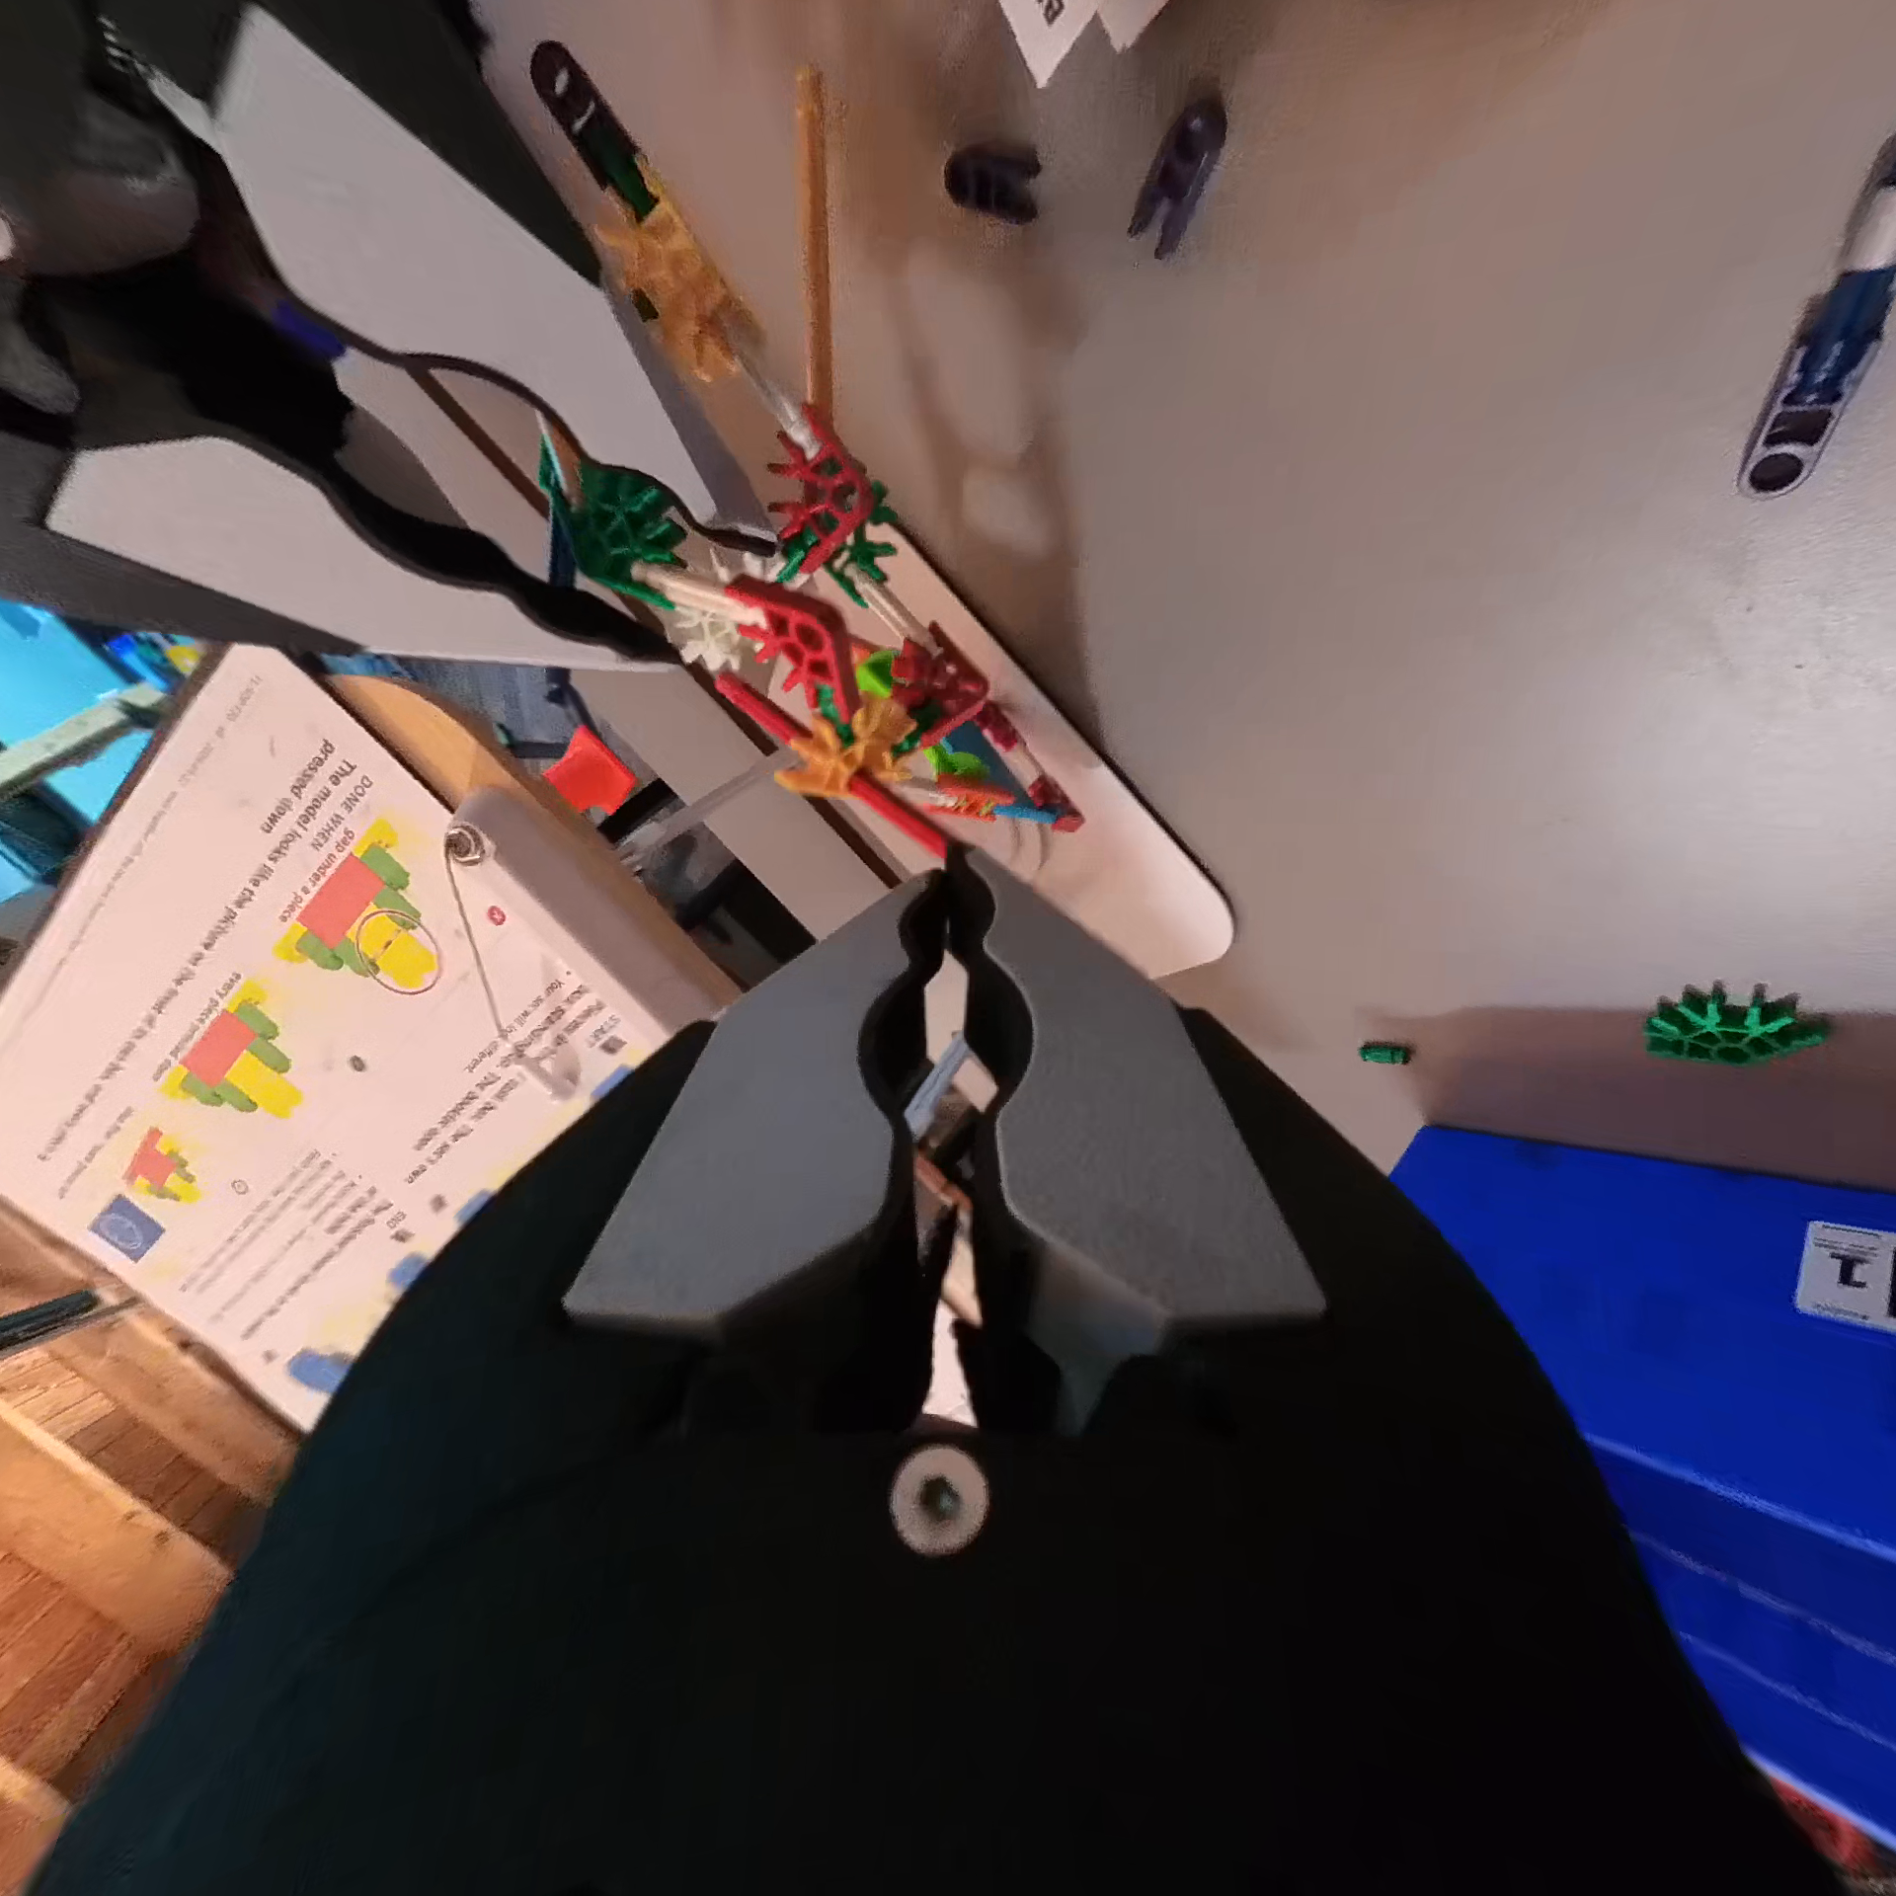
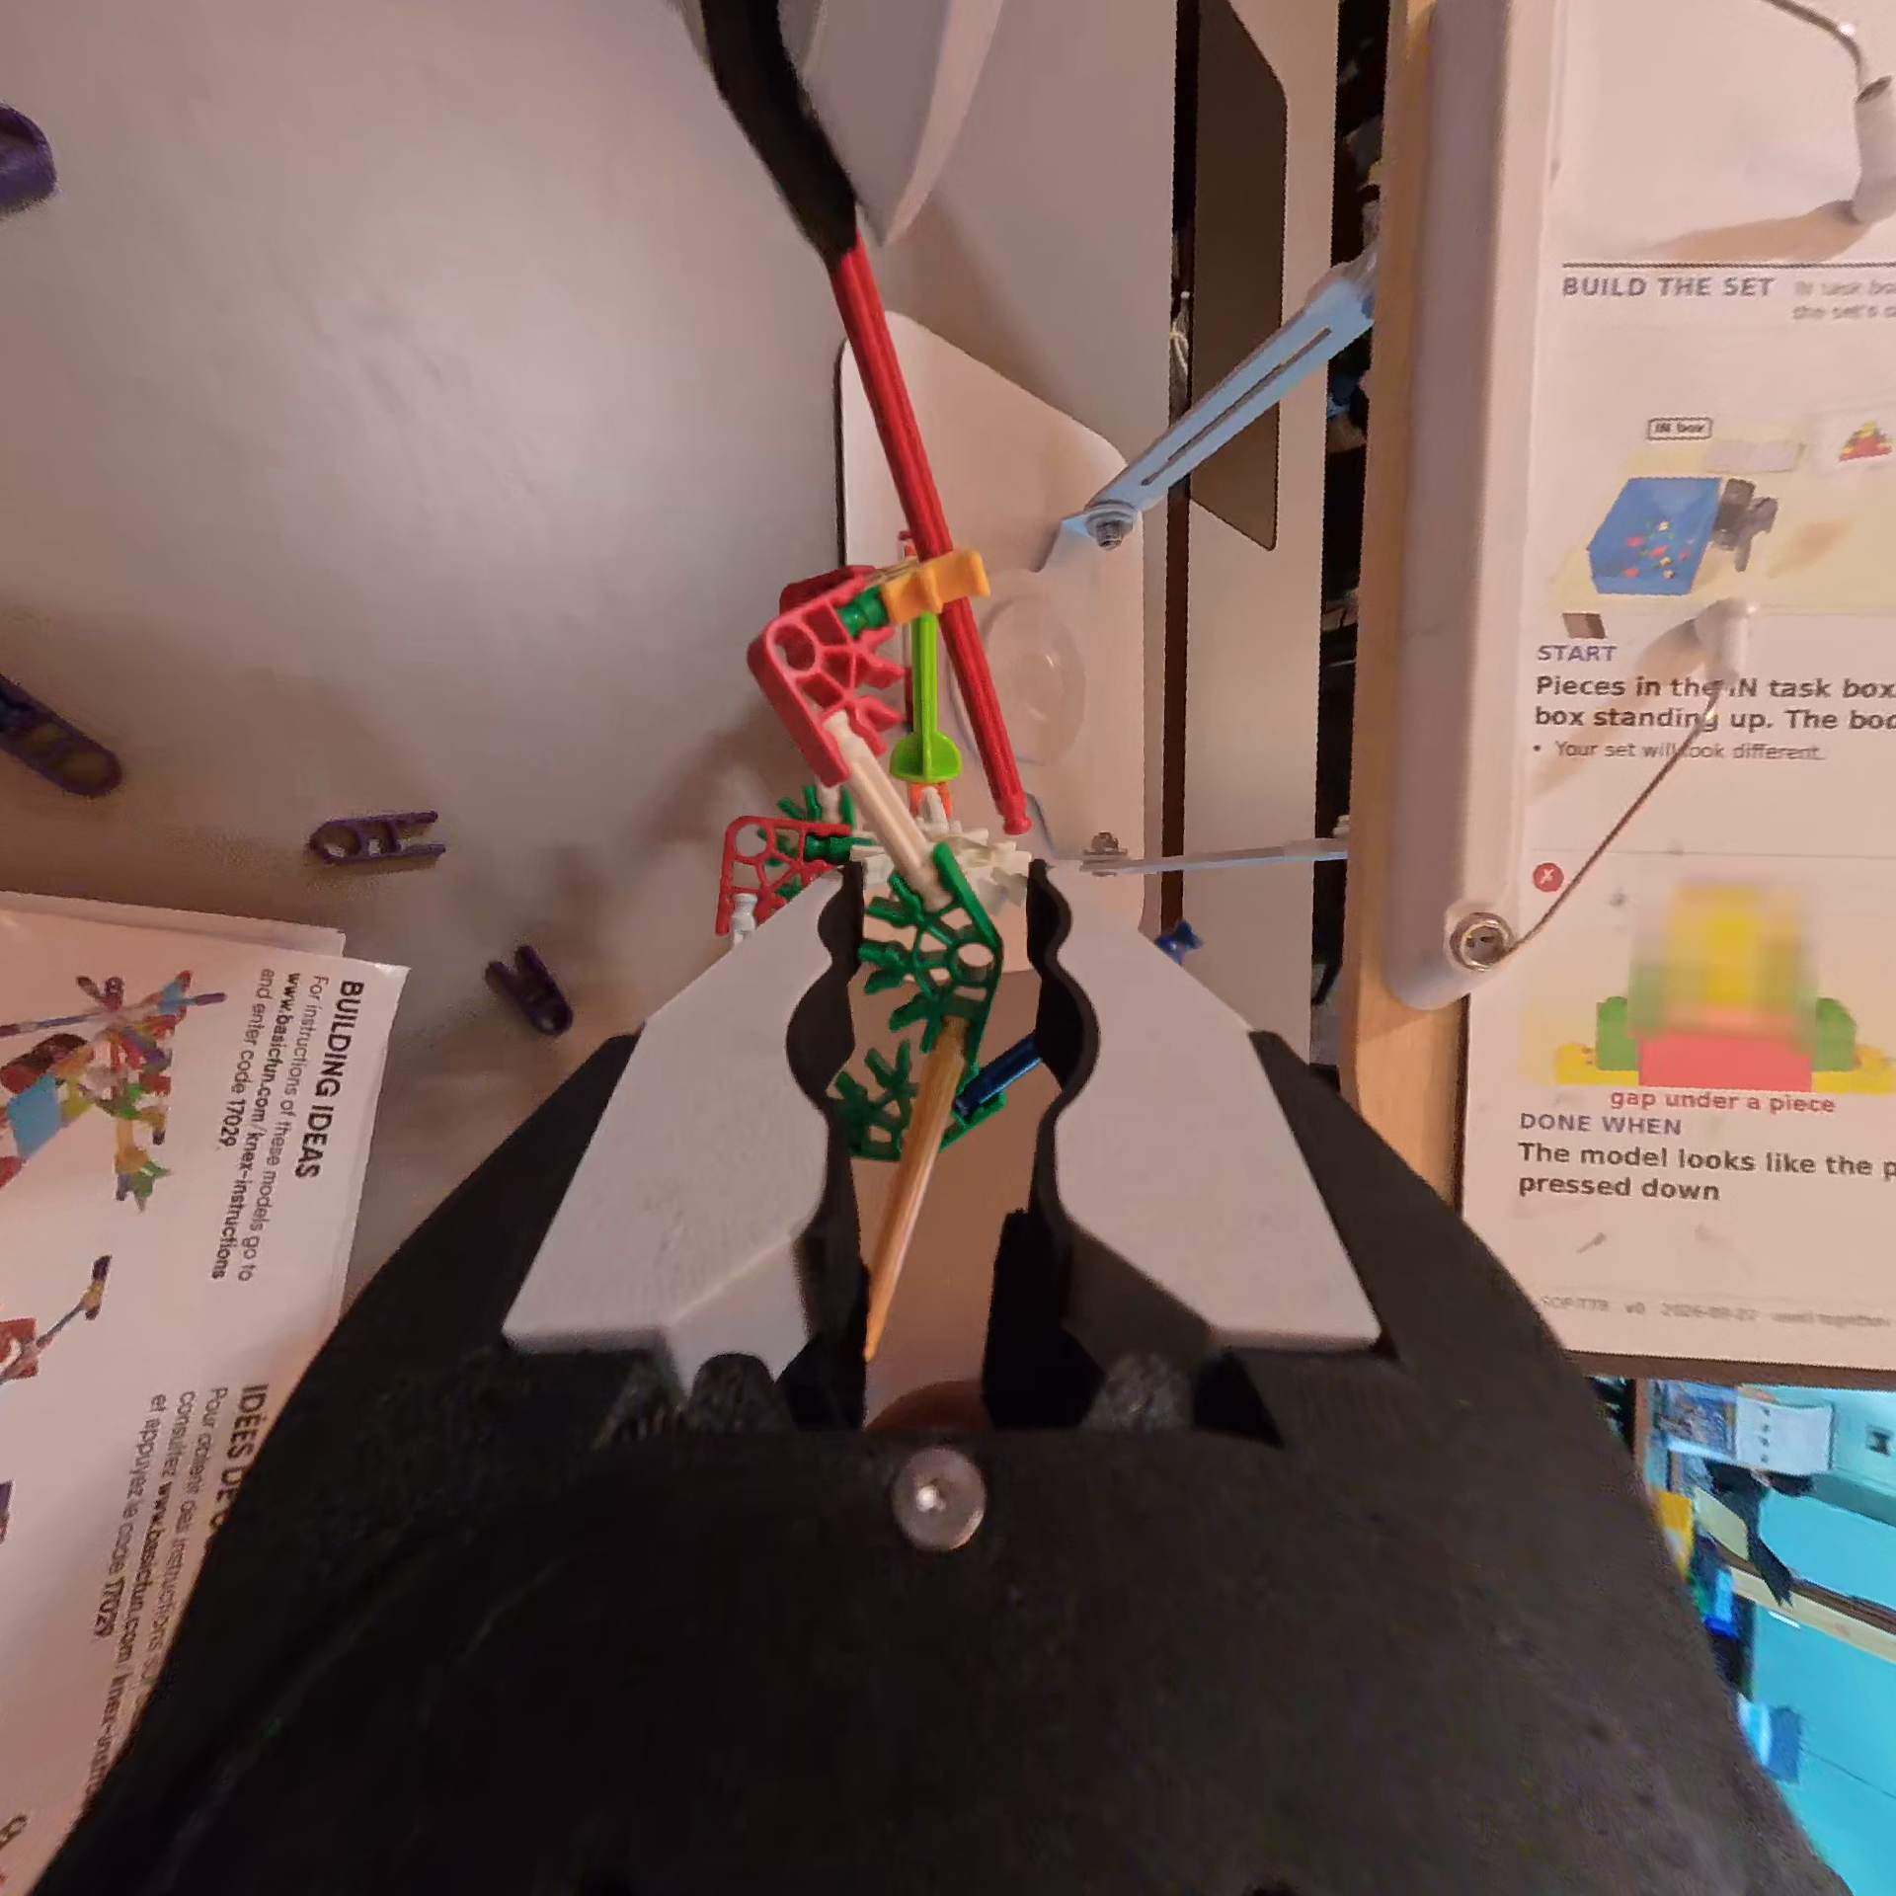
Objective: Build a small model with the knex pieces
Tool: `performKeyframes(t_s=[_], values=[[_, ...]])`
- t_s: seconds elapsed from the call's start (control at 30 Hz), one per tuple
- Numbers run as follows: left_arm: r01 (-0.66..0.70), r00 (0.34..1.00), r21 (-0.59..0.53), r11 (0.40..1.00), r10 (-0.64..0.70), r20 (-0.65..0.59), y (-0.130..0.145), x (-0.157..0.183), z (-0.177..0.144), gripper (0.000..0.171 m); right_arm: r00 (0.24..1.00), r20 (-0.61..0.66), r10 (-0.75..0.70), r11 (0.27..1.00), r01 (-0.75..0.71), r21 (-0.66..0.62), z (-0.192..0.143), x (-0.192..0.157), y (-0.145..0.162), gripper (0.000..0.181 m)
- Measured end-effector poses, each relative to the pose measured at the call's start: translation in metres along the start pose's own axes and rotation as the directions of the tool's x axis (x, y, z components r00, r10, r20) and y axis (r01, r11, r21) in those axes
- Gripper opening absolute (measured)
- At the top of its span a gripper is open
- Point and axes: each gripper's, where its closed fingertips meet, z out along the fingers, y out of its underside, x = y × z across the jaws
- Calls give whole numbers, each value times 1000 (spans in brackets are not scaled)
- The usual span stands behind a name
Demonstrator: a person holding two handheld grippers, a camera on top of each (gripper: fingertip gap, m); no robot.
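I see my left gripper [image 1: 949,882] clenched on the tip of a red rod [image 2: 929,513]; in the right wrist view that rod runs from its black fingertip down into the toy model [image 2: 872,780], passing through an orange clip [image 2: 939,587]. My right gripper [image 2: 944,903] has its jaws set apart around a green connector [image 2: 929,985] of the same model, with a tan rod [image 2: 918,1159] running back between the fingers; I cannot tell whether the pads press the connector or merely flank it. The model, built of red, green, white and orange pieces, is held above a small white plate [image 2: 1088,492] at the edge of the table [image 2: 410,410]. Loose purple connectors [image 2: 378,836] lie on the table to the left, near an open booklet [image 2: 185,1180]. In the left wrist view, a loose green connector [image 1: 1734,1026] lies beside a blue bin [image 1: 1693,1436]. A white instruction board [image 2: 1693,718] stands to the right of the plate
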Motion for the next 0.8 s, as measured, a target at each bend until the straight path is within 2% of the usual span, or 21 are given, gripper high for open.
performKeyframes(t_s=[0.07,0.13,0.2,0.27,0.3,0.47,0.57,0.67,0.73,0.8], values=[[69,997,23,997,-69,17,-3,0,2,0,1000,2,-4,1000,4,1,-1,0,0,30],[154,984,-7,988,-153,88,5,-6,0,5,1000,4,-1,1000,1,1,-1,0,1,30],[266,953,-35,963,-257,158,13,-8,-2,28,1000,6,0,1000,0,6,-1,0,1,30],[369,917,-25,929,-360,173,12,-1,1,49,1000,-3,-8,1000,8,14,-2,0,0,30],[405,898,-20,914,-394,197,12,-1,4,46,1000,-8,-12,1000,13,11,-3,1,0,30],[542,836,30,840,-543,83,-1,19,20,51,999,-22,-25,1000,25,10,-3,1,-2,30],[665,746,95,741,-666,-27,-15,24,18,58,999,-21,-32,999,32,20,-4,0,-3,30],[706,705,80,704,-709,7,-9,27,22,51,999,-28,-47,998,48,31,-3,-1,-4,30],[699,712,43,714,-701,51,-2,34,32,39,998,-37,-59,998,60,36,-3,-3,-4,30],[690,719,59,721,-693,58,-6,40,40,25,996,-48,-78,996,80,42,-5,-5,-5,30]])
